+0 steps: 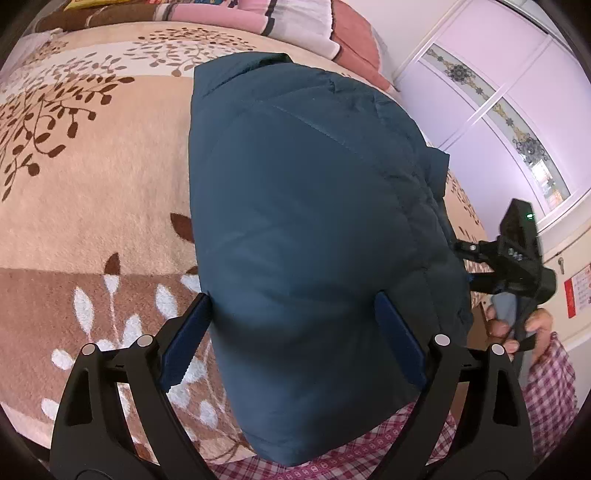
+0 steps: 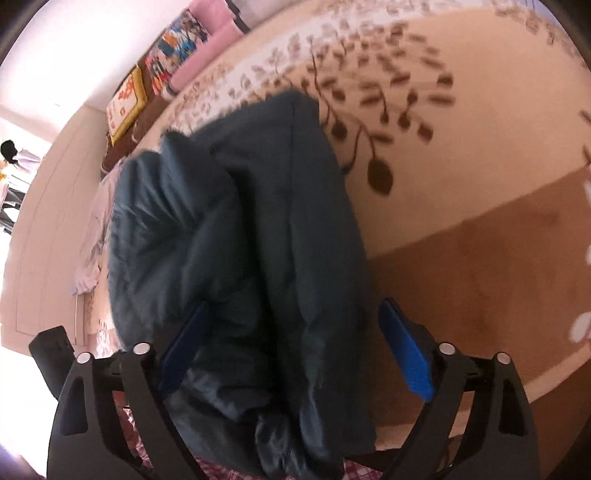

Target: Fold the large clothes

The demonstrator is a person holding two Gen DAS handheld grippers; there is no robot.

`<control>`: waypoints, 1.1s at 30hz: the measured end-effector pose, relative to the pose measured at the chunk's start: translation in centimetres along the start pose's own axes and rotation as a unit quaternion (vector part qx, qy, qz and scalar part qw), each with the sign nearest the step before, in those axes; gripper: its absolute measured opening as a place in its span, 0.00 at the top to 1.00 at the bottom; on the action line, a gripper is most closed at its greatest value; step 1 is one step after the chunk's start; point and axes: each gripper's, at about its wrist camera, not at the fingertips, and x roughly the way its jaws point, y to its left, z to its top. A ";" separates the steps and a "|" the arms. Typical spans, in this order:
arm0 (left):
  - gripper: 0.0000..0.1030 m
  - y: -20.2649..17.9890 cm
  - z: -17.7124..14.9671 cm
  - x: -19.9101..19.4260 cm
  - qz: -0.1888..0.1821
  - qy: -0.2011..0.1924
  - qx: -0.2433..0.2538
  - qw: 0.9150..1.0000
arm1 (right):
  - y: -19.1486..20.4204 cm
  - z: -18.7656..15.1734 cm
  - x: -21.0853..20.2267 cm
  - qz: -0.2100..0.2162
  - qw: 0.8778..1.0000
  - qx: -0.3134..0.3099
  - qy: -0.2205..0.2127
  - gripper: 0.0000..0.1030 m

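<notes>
Dark teal padded jacket point(image 1: 303, 229) folded into a thick bundle, lying lengthwise on the bed, near end overhanging the edge toward the person. Left gripper point(image 1: 293, 343) above that near end, jaws spread wide with the padded bulk between the blue pads point(image 1: 184, 343), nothing pinched. Right gripper point(image 2: 291, 347) over the layered side of the same bundle, jaws likewise spread and straddling the fabric; in the left view, seen at the jacket's right edge with a hand point(image 1: 517, 325) on its handle. Step in hand, by judgement: settling and squaring the fold, or taking hold for another fold. Best done by closing on the full thickness of layers near the edge rather than the top skin only, both grippers level, pressing trapped air out of the padding before lifting, since puffy, slick fabric likely to spring open or slide. Loose inner folds at the right gripper worth tucking first. Surface: plush blanket point(image 1: 92, 184) in peach and tan with brown and white leaf print, soft and yielding. Folded bedding point(image 1: 288, 26) stacked at the far end; pale lilac wardrobe doors point(image 1: 498, 92) beyond the bed; pink checked cloth point(image 1: 546, 384) close by the grippers
</notes>
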 end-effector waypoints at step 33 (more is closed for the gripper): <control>0.48 13.5 5.4 -7.1 0.102 -0.118 0.002 0.988 | 15.5 2.5 10.9 0.128 0.989 -0.073 0.017 0.51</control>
